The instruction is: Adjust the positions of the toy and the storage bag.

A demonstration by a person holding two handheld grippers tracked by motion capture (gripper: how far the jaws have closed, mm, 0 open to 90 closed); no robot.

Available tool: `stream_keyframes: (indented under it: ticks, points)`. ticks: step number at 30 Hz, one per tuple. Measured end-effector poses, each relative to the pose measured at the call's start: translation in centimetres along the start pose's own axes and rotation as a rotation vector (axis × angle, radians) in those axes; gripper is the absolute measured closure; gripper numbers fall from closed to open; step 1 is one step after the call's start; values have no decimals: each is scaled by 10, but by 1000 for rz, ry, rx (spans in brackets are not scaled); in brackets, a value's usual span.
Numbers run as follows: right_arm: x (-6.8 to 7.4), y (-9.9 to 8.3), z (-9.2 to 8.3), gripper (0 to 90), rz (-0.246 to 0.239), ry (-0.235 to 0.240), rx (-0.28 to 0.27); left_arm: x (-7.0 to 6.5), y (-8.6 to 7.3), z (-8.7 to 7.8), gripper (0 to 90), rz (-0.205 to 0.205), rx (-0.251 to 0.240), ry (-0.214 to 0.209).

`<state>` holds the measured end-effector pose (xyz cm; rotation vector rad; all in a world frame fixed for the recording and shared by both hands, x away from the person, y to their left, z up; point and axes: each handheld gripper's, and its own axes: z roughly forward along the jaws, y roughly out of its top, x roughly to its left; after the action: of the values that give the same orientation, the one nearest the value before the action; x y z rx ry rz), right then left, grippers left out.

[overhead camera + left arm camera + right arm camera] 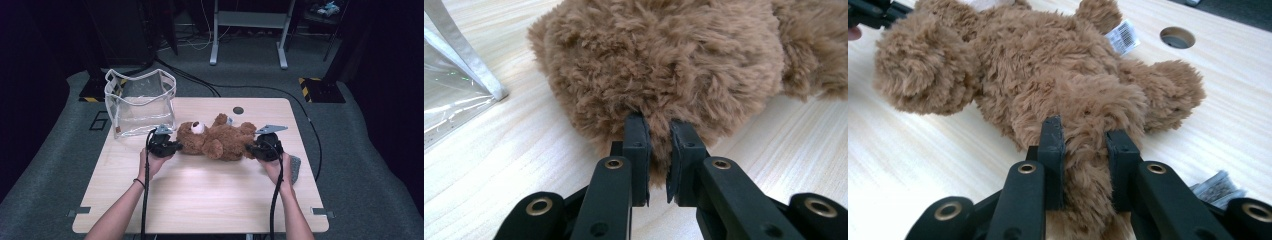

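A brown plush teddy bear (215,139) lies on its back across the middle of the wooden table (200,195), head toward the left. My left gripper (172,146) is shut on a tuft of fur at the bear's head (659,65), its pads pinching the plush. At the bear's other end my right gripper (252,149) is shut on a leg (1088,145), with fur bulging between the jaws. A white barcode tag (1123,36) sticks out near one paw in the right gripper view.
A clear plastic bag with white trim (140,102) stands open at the table's back left, close to the bear's head. A round cable hole (238,110) sits in the tabletop behind the bear. Cables trail from both grippers toward the front edge.
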<state>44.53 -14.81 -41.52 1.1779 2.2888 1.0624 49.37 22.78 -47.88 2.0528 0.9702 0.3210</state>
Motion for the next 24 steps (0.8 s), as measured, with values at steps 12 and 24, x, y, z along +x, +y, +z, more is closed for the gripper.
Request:
stream_keyframes:
  ticks: [12,24]
  points:
    - [4,-16,5,741,16,29,35,-2,6,-6,310,-76,-8,12]
    - [7,-22,7,718,-15,42,61,-12,13,8,441,-82,19,26]
